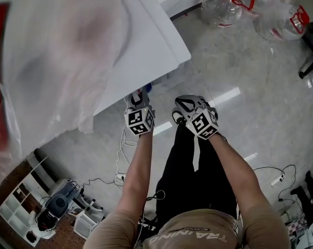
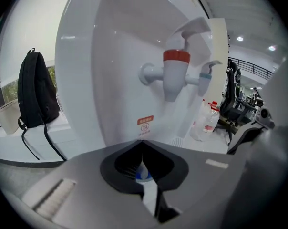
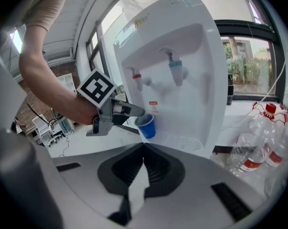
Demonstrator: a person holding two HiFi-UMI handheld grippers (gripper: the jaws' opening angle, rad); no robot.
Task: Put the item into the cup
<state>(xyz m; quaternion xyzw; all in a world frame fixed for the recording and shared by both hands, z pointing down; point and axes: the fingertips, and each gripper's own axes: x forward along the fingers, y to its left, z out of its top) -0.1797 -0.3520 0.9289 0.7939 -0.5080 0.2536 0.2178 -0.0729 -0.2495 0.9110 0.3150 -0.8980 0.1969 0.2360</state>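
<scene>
My left gripper (image 3: 140,112) is shut on the rim of a small blue cup (image 3: 146,126). It holds the cup upright in front of the white water dispenser (image 3: 182,46), roughly below the red tap (image 3: 136,78) and above the drip tray (image 3: 182,141). In the left gripper view a bit of the blue cup (image 2: 143,175) shows behind the closed jaws, and the red tap (image 2: 175,75) and blue tap (image 2: 205,78) stand ahead. My right gripper (image 3: 144,146) is shut and holds nothing, back from the dispenser. The head view has both, the left gripper (image 1: 141,96) beside the right gripper (image 1: 185,107).
A large blurred water bottle (image 1: 58,51) sits on top of the dispenser. Empty water bottles (image 1: 224,4) lie on the floor to the right. A black backpack (image 2: 36,94) rests on a ledge at the left. Cables (image 1: 123,154) trail over the floor.
</scene>
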